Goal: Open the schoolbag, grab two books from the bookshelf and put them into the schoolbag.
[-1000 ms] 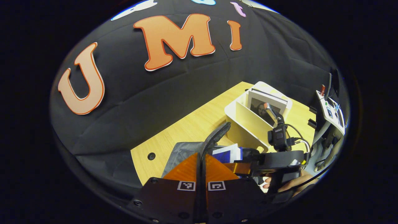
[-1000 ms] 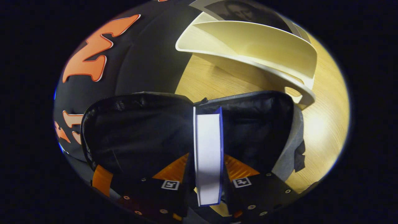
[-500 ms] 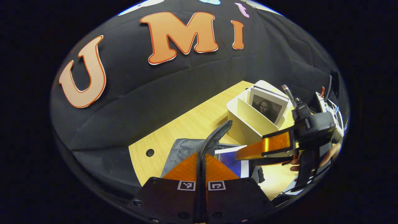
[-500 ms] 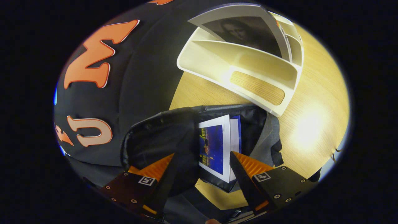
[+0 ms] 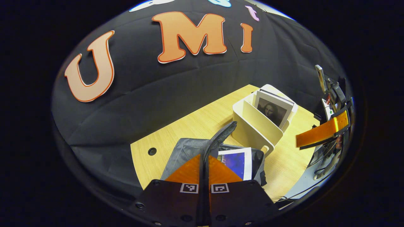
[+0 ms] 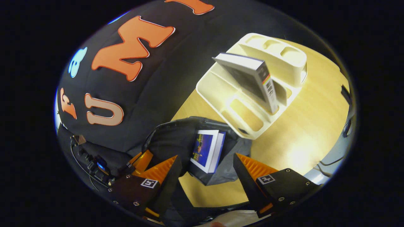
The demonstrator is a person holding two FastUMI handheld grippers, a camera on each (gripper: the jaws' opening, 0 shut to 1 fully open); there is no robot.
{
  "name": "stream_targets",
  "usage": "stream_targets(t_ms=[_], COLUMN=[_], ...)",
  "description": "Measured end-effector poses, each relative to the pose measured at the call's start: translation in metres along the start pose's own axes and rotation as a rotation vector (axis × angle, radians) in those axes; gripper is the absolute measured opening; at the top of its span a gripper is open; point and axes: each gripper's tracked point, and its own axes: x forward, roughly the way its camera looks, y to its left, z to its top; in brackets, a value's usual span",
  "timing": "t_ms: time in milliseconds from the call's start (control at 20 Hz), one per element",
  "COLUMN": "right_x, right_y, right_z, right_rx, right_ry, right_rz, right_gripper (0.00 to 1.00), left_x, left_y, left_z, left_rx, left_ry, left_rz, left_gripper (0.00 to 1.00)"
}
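The grey schoolbag (image 5: 186, 151) lies open on the table, with a blue-covered book (image 5: 236, 160) lying in its mouth. My left gripper (image 5: 204, 155) is shut on the bag's zipper edge (image 5: 221, 137) and holds it up. In the right gripper view, my right gripper (image 6: 205, 156) hangs open above the bag (image 6: 170, 138) and the blue book (image 6: 205, 149), with nothing between its fingers. Behind the bag stands the cream bookshelf (image 6: 227, 94), where a second book (image 6: 249, 75) leans upright. The left gripper view shows that shelf (image 5: 255, 129), its book (image 5: 273, 110), and my right gripper (image 5: 318, 137) raised at the far right.
The wooden table (image 5: 189, 126) has a small round hole (image 5: 152, 151) left of the bag. Cables and equipment (image 5: 328, 157) sit off the table's right edge. Bare tabletop (image 6: 300, 138) lies right of the bag and shelf.
My right gripper has opened, left the blue book in the bag, and drawn back up and away to the right. The left gripper stays shut on the bag's edge.
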Motion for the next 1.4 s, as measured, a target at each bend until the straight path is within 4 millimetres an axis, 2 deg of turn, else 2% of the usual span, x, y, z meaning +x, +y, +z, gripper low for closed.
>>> stream_targets(t_ms=[150, 250, 400, 600, 800, 950, 1200, 1400], right_x=[-0.03, -0.046, -0.063, -0.066, -0.052, -0.027, 0.033, 0.074], right_y=[-0.031, -0.042, -0.048, -0.05, -0.043, -0.03, -0.031, -0.054], right_z=[0.027, 0.049, 0.084, 0.134, 0.176, 0.196, 0.207, 0.204], right_rx=[-0.099, -0.15, -0.234, -0.368, -0.501, -0.574, -0.687, -0.732], right_ry=[-0.042, -0.069, -0.093, -0.102, -0.078, -0.033, 0.089, 0.201], right_rz=[-0.081, -0.118, -0.158, -0.236, -0.308, -0.322, -0.375, -0.453], right_gripper=[0.98, 0.98, 0.98, 0.98, 0.99, 0.98, 0.99, 0.99], left_x=[-0.001, -0.002, -0.002, -0.001, -0.001, -0.002, 0.0, -0.002], left_y=[-0.002, -0.002, -0.003, -0.001, 0.003, 0.006, 0.004, 0.012], left_z=[-0.001, -0.002, -0.001, -0.004, -0.005, -0.006, -0.006, -0.009], left_rx=[-0.008, -0.011, -0.012, -0.012, -0.013, -0.019, -0.03, -0.042], left_ry=[0.001, 0.004, 0.01, 0.024, 0.039, 0.047, 0.057, 0.067], left_rz=[0.002, 0.008, 0.015, 0.027, 0.046, 0.063, 0.068, 0.092], left_gripper=[0.01, 0.01, 0.0, 0.0, 0.01, 0.01, 0.01, 0.01])
